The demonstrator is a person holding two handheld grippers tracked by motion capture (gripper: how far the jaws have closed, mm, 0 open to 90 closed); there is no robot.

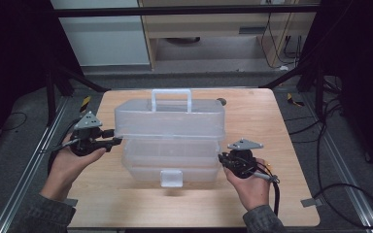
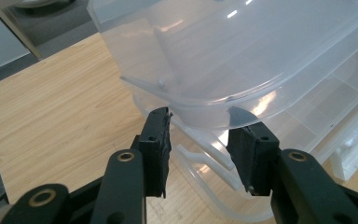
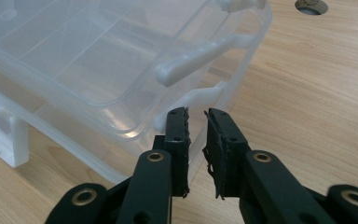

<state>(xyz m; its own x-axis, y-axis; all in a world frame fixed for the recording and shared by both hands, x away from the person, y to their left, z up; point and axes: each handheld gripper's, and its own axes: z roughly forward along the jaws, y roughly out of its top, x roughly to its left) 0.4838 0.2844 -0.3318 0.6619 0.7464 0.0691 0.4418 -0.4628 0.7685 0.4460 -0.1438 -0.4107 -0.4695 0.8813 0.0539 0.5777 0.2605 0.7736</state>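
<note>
A clear plastic tiered toolbox stands mid-table. Its upper tier (image 1: 170,119), with a handle (image 1: 171,97), is swung up and back over the lower tray (image 1: 172,160), which has a front latch (image 1: 171,178). My left gripper (image 1: 115,141) is at the upper tier's left end. In the left gripper view its jaws (image 2: 200,122) are open, tips just under the tier's rounded corner (image 2: 205,100), with hinge arms behind. My right gripper (image 1: 222,159) sits at the lower tray's right end. Its jaws (image 3: 196,113) are a narrow gap apart, empty, just short of a white hinge arm (image 3: 200,56).
The wooden table (image 1: 272,121) has bare room to the right, to the left and in front of the box. A round cable hole (image 1: 221,101) lies behind the box. Black frame struts and floor cables (image 1: 349,194) flank the table.
</note>
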